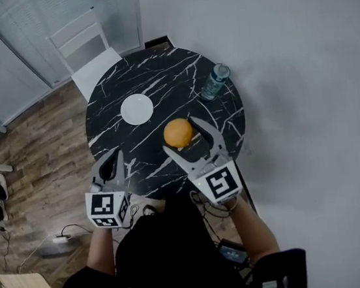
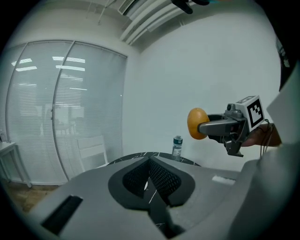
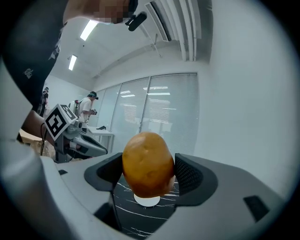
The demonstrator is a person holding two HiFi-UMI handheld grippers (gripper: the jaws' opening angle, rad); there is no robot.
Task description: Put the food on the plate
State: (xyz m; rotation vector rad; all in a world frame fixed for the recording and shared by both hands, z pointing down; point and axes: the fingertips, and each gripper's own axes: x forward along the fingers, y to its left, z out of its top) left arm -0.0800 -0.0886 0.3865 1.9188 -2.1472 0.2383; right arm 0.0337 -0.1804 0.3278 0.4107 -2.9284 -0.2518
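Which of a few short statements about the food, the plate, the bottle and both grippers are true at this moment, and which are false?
1. The right gripper holds the potato between its jaws. True.
2. The potato already lies on the plate. False: the white plate is bare, and the potato is held in the air above the table.
3. The left gripper has its jaws together with nothing between them. True.
4. The water bottle lies on its side. False: the water bottle stands upright near the table's edge.
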